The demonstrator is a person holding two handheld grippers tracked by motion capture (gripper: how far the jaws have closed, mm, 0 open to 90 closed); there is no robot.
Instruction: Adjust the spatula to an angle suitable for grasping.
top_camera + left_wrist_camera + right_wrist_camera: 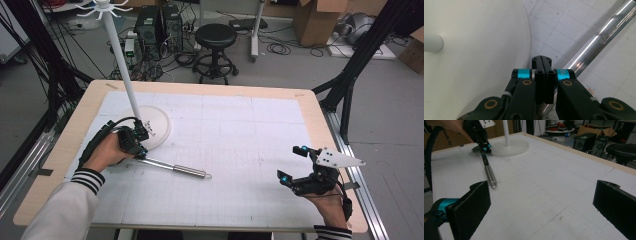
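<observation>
Two handheld grippers are on the white gridded table mat [240,150] as I watch from my station. My left gripper [141,151] sits at the near left of the mat, its jaws brought fully together; in the left gripper view the two black pads [544,82] meet face to face with no gap visible. A long polished steel utensil with a tubular handle and a hanging loop at its end [175,168] lies flat on the mat, running from under the left gripper out towards the middle of the table. In the left gripper view its shaft passes beneath the closed jaws; I cannot tell whether the jaw tips pinch any part of it or merely rest over it. Its working end is hidden by the gripper. Just beyond the left gripper stands a white rack with a round flat base [155,125] and a tall slim white pole [122,60]; the gripper tips are just beside the rim of that base. My right gripper [295,167] hovers at the near right of the mat, well apart from the utensil, jaws spread wide with nothing between them, as the right gripper view confirms. A black round stool [215,36] stands on the floor beyond the table.
</observation>
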